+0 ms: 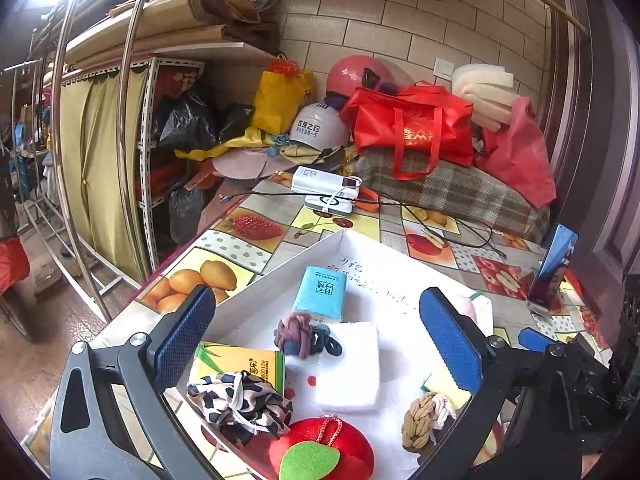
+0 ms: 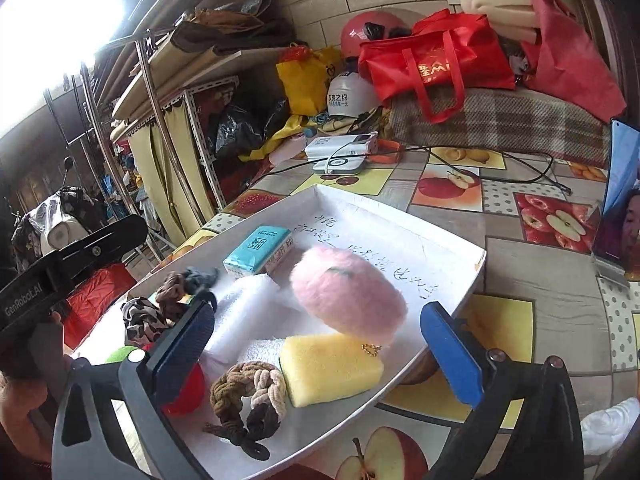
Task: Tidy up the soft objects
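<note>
A white tray (image 1: 280,266) (image 2: 452,300) holds soft items: a blue tissue pack (image 1: 320,294) (image 2: 256,254), white foam sheet (image 1: 348,364) (image 2: 248,312), yellow tissue pack (image 1: 244,364), spotted scrunchie (image 1: 240,404) (image 2: 142,320), red apple plush (image 1: 324,452), braided hair tie (image 1: 424,420) (image 2: 248,396), dark hair ties (image 1: 304,334) (image 2: 180,284), yellow sponge (image 2: 330,368) and pink fluffy ball (image 2: 348,292). My left gripper (image 1: 316,344) is open above the tray. My right gripper (image 2: 316,344) is open above the sponge and ball, holding nothing.
The tray sits on a fruit-print tablecloth (image 1: 236,256) (image 2: 540,280). Power banks and cables (image 1: 328,192) (image 2: 344,152) lie behind it. A phone on a stand (image 1: 554,268) (image 2: 620,200) is at the right. Bags and helmets (image 1: 412,124) pile against the wall. A shelf rack (image 1: 120,160) stands left.
</note>
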{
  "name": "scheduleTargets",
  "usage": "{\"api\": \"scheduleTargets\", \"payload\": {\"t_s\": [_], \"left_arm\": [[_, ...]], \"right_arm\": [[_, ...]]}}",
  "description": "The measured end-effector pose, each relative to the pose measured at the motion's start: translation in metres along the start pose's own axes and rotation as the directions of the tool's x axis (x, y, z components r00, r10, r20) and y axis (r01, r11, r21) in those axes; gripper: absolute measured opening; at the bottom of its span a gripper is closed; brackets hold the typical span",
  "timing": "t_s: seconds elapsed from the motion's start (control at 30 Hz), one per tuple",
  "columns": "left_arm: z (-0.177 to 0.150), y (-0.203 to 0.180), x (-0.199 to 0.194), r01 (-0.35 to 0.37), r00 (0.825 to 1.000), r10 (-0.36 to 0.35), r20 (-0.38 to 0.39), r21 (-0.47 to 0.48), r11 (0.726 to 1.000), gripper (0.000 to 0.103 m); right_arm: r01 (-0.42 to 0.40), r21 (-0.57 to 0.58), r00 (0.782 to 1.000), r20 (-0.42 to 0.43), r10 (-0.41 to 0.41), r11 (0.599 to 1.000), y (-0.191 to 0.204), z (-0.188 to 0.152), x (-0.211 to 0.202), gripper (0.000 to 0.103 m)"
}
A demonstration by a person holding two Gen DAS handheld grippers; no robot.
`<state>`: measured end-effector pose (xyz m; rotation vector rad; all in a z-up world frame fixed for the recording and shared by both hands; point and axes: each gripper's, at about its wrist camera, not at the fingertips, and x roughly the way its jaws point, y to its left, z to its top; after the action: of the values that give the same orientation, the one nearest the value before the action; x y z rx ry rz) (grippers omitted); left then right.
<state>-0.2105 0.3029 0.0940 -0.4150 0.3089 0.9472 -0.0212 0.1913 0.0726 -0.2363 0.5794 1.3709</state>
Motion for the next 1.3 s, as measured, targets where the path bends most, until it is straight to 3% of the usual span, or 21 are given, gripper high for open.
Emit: {"api": "scheduleTargets", "payload": {"t_s": [0.07,0.13,0.2,0.33,0.43,0.5,0.57,0.6,0.7,0.83,0.87,0.9,0.93,0.97,1.03,1.07,1.13,1.17,1.2,1.23,1.3], "left_arm": [[0.001,-0.013,-0.020,0.033,0.998,-0.033,0.060,0.013,0.999,0.103],[0.002,-0.037,-0.048,0.085,0.985,-0.093,0.147,0.061,0.994,0.103],[0.001,-0.067,-0.075,0.135,0.959,-0.165,0.231,0.139,0.981,0.103],[-0.007,-0.125,-0.125,0.183,0.886,-0.287,0.365,0.295,0.938,0.103],[-0.019,-0.167,-0.144,0.118,0.845,-0.317,0.431,0.429,0.896,0.103],[-0.031,-0.188,-0.150,0.061,0.825,-0.325,0.463,0.498,0.865,0.103],[-0.038,-0.199,-0.154,0.084,0.813,-0.366,0.453,0.532,0.843,0.103],[-0.039,-0.200,-0.157,0.118,0.810,-0.392,0.436,0.534,0.837,0.103],[-0.034,-0.203,-0.157,0.201,0.811,-0.439,0.388,0.519,0.831,0.103],[-0.035,-0.209,-0.158,0.243,0.804,-0.478,0.355,0.537,0.808,0.103],[-0.034,-0.208,-0.157,0.303,0.795,-0.517,0.318,0.531,0.791,0.103],[-0.031,-0.204,-0.154,0.405,0.770,-0.584,0.256,0.511,0.758,0.103],[-0.025,-0.199,-0.148,0.548,0.719,-0.674,0.169,0.460,0.699,0.103],[-0.018,-0.195,-0.138,0.685,0.646,-0.759,0.077,0.379,0.622,0.103],[-0.007,-0.188,-0.117,0.870,0.473,-0.880,-0.034,0.175,0.461,0.103],[-0.003,-0.185,-0.109,0.902,0.424,-0.905,-0.040,0.108,0.418,0.103],[0.004,-0.182,-0.100,0.927,0.373,-0.927,-0.036,0.050,0.371,0.103],[0.008,-0.183,-0.097,0.932,0.361,-0.932,-0.036,0.041,0.359,0.103],[0.012,-0.185,-0.096,0.932,0.362,-0.932,-0.035,0.042,0.360,0.103],[0.016,-0.187,-0.097,0.921,0.388,-0.921,-0.027,0.056,0.386,0.103],[0.018,-0.188,-0.100,0.883,0.460,-0.888,-0.009,0.112,0.456,0.103]], "right_arm": [[0.032,-0.013,0.996,0.082,-0.031,0.999,0.001,0.000,-0.031,0.103],[0.078,-0.017,0.975,0.210,-0.073,0.997,-0.004,-0.004,-0.082,0.103],[0.144,-0.004,0.922,0.363,-0.133,0.990,-0.013,-0.009,-0.138,0.103],[0.260,0.053,0.782,0.574,-0.243,0.964,-0.037,-0.019,-0.234,0.103],[0.394,0.088,0.736,0.566,-0.371,0.915,-0.051,-0.019,-0.267,0.103],[0.529,0.047,0.681,0.572,-0.457,0.847,-0.050,-0.021,-0.274,0.103],[0.598,0.009,0.622,0.624,-0.472,0.801,-0.045,-0.029,-0.278,0.103],[0.595,0.000,0.614,0.646,-0.454,0.804,-0.044,-0.032,-0.282,0.103],[0.535,-0.031,0.631,0.679,-0.375,0.844,-0.043,-0.037,-0.290,0.103],[0.554,-0.085,0.633,0.689,-0.353,0.828,-0.036,-0.038,-0.287,0.103],[0.530,-0.098,0.648,0.687,-0.328,0.842,-0.036,-0.038,-0.287,0.103],[0.484,-0.107,0.674,0.679,-0.292,0.868,-0.039,-0.038,-0.289,0.103],[0.426,-0.107,0.701,0.666,-0.253,0.898,-0.043,-0.038,-0.291,0.103],[0.363,-0.095,0.727,0.651,-0.218,0.927,-0.049,-0.035,-0.291,0.103],[0.231,-0.052,0.763,0.630,-0.148,0.972,-0.064,-0.031,-0.294,0.103],[0.159,-0.022,0.773,0.625,-0.110,0.987,-0.072,-0.028,-0.295,0.103],[0.014,0.033,0.786,0.618,-0.031,0.999,-0.090,-0.021,-0.295,0.103],[-0.050,0.053,0.792,0.610,0.007,0.997,-0.097,-0.016,-0.293,0.103],[-0.097,0.073,0.803,0.595,0.035,0.993,-0.104,-0.010,-0.289,0.103],[-0.105,0.096,0.815,0.578,0.030,0.990,-0.109,-0.004,-0.285,0.103],[-0.013,0.120,0.826,0.562,-0.057,0.993,-0.108,0.002,-0.280,0.103]]}}
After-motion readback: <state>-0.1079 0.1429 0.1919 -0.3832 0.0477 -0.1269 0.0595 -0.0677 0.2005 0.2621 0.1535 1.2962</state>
